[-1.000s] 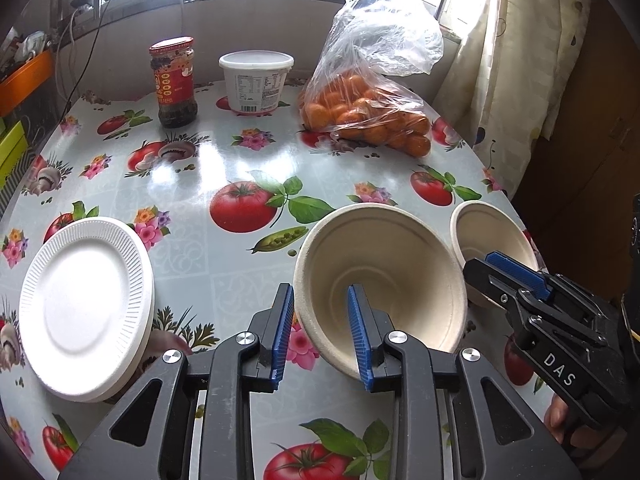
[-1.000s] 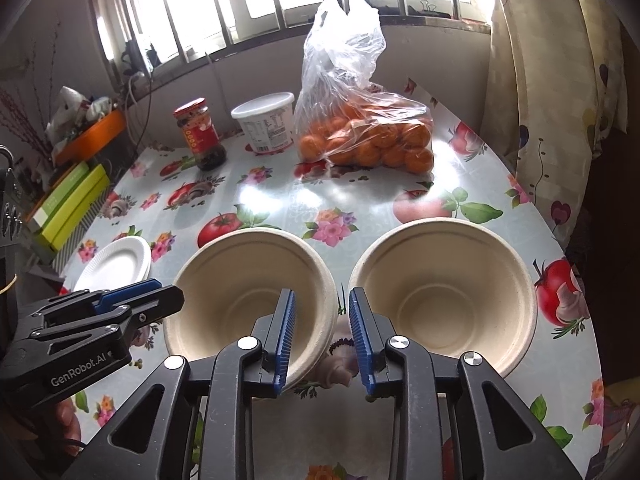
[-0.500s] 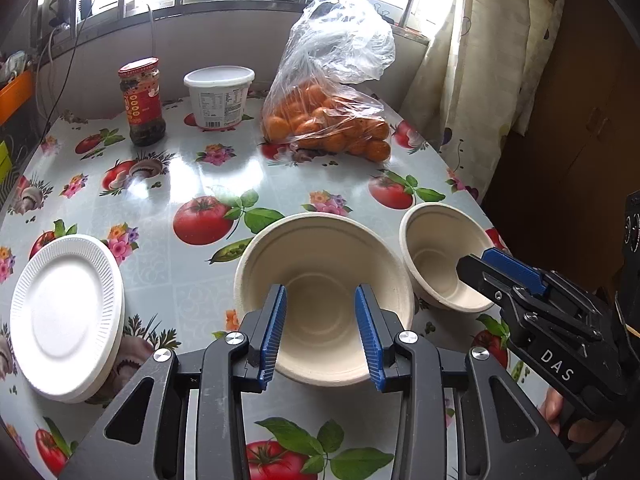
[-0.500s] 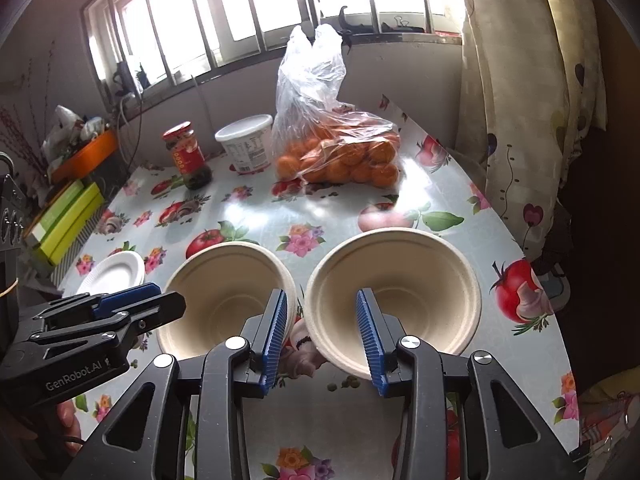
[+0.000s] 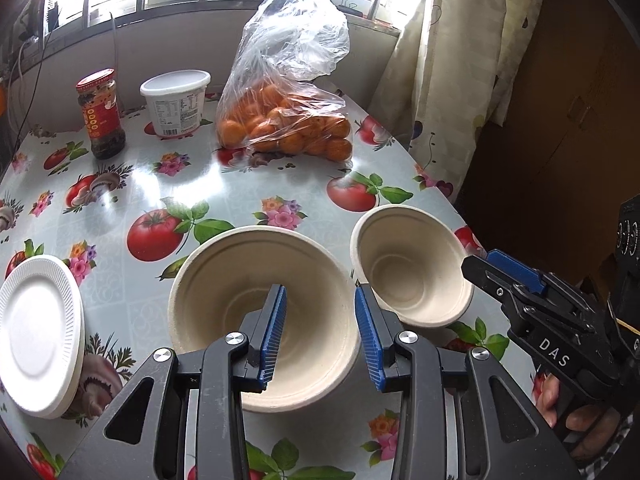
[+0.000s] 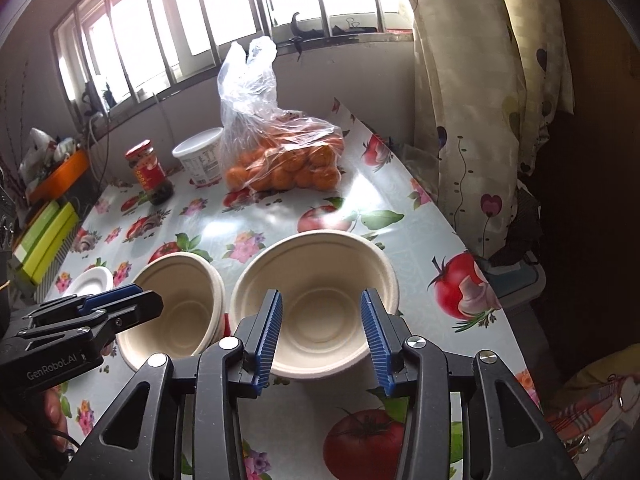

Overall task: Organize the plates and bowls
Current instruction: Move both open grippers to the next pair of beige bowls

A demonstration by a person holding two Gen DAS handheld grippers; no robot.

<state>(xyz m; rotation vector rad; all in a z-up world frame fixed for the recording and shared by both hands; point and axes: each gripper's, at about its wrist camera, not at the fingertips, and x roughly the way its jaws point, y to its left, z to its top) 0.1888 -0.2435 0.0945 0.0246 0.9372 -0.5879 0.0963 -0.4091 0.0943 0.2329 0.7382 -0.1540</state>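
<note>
Two bowls sat side by side on the counter, plates to their left, jar, tub and bagged oranges behind them.

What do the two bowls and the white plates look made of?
Bowls: probably moulded paper pulp or bagasse; matte beige, faintly fibrous walls with pressed ridges and a rolled rim. Plates: likely foam or coated paper; bright white, smooth centre, fluted rim, a stack by the layered edge. Neither shows the gloss of glazed ceramic, though the look alone cannot settle it.
</note>
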